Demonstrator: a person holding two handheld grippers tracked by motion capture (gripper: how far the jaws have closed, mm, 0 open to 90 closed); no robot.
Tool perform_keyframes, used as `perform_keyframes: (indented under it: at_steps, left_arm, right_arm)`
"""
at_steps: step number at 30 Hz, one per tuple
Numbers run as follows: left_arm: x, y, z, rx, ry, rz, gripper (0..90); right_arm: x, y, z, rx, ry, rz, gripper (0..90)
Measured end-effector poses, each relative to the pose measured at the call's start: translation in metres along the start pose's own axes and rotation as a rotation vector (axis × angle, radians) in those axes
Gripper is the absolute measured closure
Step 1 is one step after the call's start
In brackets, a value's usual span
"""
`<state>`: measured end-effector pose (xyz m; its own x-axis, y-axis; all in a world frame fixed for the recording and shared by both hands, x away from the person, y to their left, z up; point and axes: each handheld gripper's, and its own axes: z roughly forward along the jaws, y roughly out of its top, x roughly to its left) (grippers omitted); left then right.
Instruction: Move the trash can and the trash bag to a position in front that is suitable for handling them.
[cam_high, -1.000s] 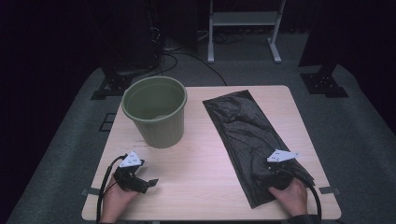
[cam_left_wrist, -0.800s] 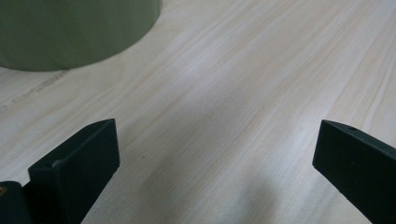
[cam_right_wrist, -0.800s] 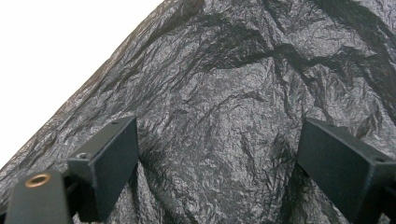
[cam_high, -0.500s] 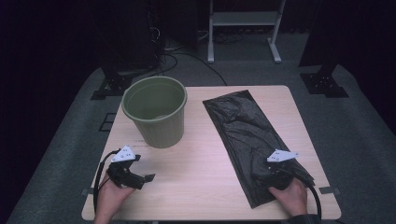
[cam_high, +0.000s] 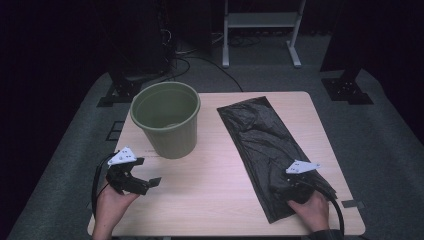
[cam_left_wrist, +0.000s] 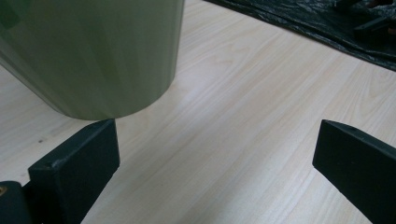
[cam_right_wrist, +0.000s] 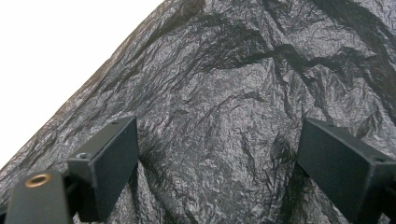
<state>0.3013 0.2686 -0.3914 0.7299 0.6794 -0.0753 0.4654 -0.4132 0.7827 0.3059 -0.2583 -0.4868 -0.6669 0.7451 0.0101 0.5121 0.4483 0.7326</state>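
Observation:
A green plastic bucket (cam_high: 167, 117) stands upright on the left half of the wooden table (cam_high: 210, 180); its lower wall (cam_left_wrist: 93, 51) looms close in the left gripper view. A crumpled black plastic bag (cam_high: 270, 145) lies flat and long on the right half. My left gripper (cam_high: 145, 182) hovers above the table's front left, below the bucket, open with nothing between its jaws. My right gripper (cam_high: 287, 187) rests low over the near end of the bag (cam_right_wrist: 224, 116), jaws wide apart, the pads not pressing the plastic.
Beyond the table's far edge lie dark floor, cables (cam_high: 200, 60) and a white metal stand (cam_high: 260, 30). Black equipment bases (cam_high: 120, 92) sit at the far left and far right. Bare wood (cam_high: 215, 165) lies between bucket and bag.
My left gripper has risen off the table and shifted a little left and toward the bucket. The right gripper, bag and bucket stay where they were.

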Motion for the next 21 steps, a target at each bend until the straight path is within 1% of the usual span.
perform_keyframes:
  at_steps: [4,5,9,11,13,14,15,18,19,20,21]
  left_arm:
    - [0.004,0.011,-0.008,-0.010,0.003,-0.009,0.0]
    - [0.004,0.011,-0.008,-0.010,0.003,-0.009,0.0]
    - [0.007,0.020,-0.015,-0.021,0.001,-0.005,0.0]
    - [0.008,0.024,-0.018,-0.020,0.007,-0.004,0.0]
    - [0.009,0.029,-0.022,-0.022,0.015,0.006,0.0]
    - [0.010,0.034,-0.026,-0.021,0.021,0.013,0.0]
    - [0.010,0.034,-0.026,-0.021,0.021,0.013,0.0]
    - [0.013,0.042,-0.030,-0.024,0.024,0.012,0.0]
    - [0.016,0.047,-0.032,-0.024,0.029,0.011,0.0]
    - [0.016,0.047,-0.032,-0.024,0.029,0.011,0.0]
    - [0.019,0.052,-0.034,-0.031,0.035,0.007,0.0]
  right_arm:
    - [0.000,0.000,0.000,0.000,0.000,0.000,11.3]
    - [0.000,0.000,0.000,0.000,0.000,0.001,11.2]
    - [0.000,0.000,0.000,0.000,0.000,0.001,11.3]
    - [0.000,0.000,0.000,0.001,0.000,0.001,11.2]
    - [0.000,0.000,0.000,0.000,0.000,0.000,11.3]
    - [0.000,0.000,0.000,0.000,0.000,0.000,11.3]
    - [0.000,0.000,0.000,0.000,0.000,0.000,11.3]
    - [0.000,0.000,0.000,0.000,0.000,0.001,11.3]
    - [0.000,0.000,0.000,0.000,0.000,0.001,11.3]
    - [0.000,0.000,0.000,0.000,0.000,0.001,11.3]
    - [0.000,0.000,0.000,0.000,0.000,0.001,11.2]
